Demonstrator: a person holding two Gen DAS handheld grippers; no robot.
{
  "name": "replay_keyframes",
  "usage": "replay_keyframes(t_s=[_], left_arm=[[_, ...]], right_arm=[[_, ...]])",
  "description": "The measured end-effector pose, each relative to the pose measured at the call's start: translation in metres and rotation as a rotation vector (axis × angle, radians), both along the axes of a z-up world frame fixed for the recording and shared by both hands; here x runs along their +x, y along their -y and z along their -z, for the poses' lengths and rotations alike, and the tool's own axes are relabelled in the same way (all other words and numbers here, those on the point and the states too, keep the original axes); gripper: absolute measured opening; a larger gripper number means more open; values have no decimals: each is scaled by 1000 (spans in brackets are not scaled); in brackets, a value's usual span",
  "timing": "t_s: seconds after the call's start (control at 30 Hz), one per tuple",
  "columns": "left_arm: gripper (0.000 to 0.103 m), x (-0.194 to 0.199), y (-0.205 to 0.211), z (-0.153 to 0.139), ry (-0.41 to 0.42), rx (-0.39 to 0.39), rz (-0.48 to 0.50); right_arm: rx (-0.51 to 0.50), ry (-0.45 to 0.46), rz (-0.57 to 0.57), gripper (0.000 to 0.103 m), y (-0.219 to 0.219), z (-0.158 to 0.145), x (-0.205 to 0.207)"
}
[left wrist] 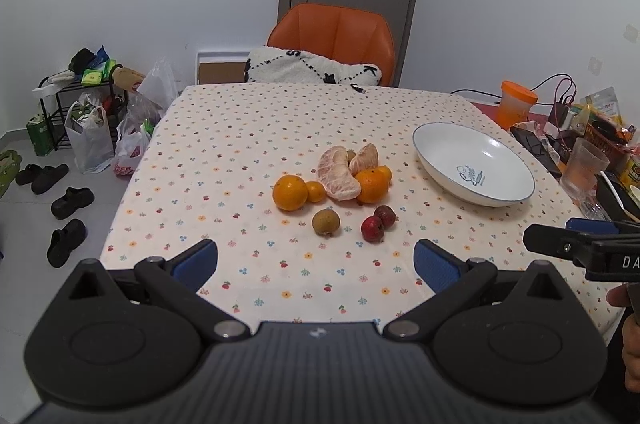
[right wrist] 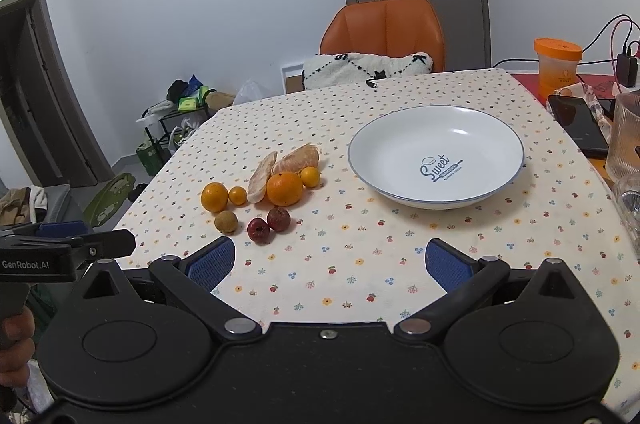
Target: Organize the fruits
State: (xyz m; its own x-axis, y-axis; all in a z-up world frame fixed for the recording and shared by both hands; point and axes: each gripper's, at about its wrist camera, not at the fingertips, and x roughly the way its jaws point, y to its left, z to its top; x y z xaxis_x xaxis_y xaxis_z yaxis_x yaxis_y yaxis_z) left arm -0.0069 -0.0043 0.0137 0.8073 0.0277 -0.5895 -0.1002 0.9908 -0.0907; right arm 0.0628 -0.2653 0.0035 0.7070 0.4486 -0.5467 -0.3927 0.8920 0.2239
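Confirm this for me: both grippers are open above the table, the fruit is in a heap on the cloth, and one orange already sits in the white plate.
Not quite. The plate holds nothing, as the right wrist view shows plainly; every orange lies with the other fruit on the cloth. The rest stands: the left gripper and right gripper are both open above the table.

The black left tool [left wrist: 316, 260] with blue pads is held level, fingers spread wide. The matching right tool [right wrist: 330, 260] is held alongside, likewise spread, nothing gripped.
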Motion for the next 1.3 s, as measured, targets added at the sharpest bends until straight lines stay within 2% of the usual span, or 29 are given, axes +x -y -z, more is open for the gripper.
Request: replay_keyframes(t_s=[1.3], left_arm=[[103, -8, 2, -8, 31, -11, 8]], right_arm=[[-23, 34, 2, 103, -1, -8, -9]])
